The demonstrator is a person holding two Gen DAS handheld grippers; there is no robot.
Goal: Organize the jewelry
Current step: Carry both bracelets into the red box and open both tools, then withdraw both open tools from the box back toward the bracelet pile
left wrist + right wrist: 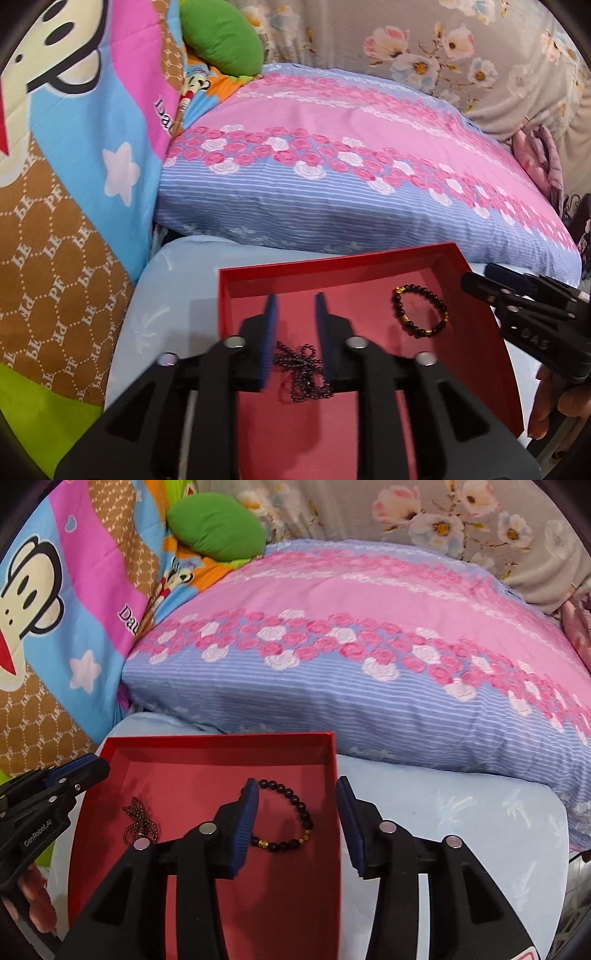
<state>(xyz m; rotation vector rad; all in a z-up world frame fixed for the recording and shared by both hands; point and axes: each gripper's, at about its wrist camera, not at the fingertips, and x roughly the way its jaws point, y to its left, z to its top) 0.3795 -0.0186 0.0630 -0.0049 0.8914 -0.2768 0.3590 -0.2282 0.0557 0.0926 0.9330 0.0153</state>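
Observation:
A shallow red box point(332, 260) point(221, 736) rests on a light blue sheet. Inside it lie a dark beaded bracelet with gold beads point(441, 304) point(301, 806) and a thin dark ball chain point(306, 369) point(138, 821) bunched on the floor. My left gripper point(295, 299) hovers open above the chain, which shows loose between the finger bases; in the right wrist view this left gripper point(92, 768) is at the box's left wall. My right gripper point(297, 784) is open over the bracelet, its left finger partly hiding it, its right finger above the box's right wall. In the left wrist view, my right gripper point(480, 280) reaches in from the right.
A pink and blue rose-print pillow point(351, 166) point(369, 657) lies just behind the box. A cartoon-print quilt point(74, 147) rises at the left with a green cushion point(221, 37) above it. A floral cloth point(443, 520) covers the back. A hand point(550, 398) holds the right gripper.

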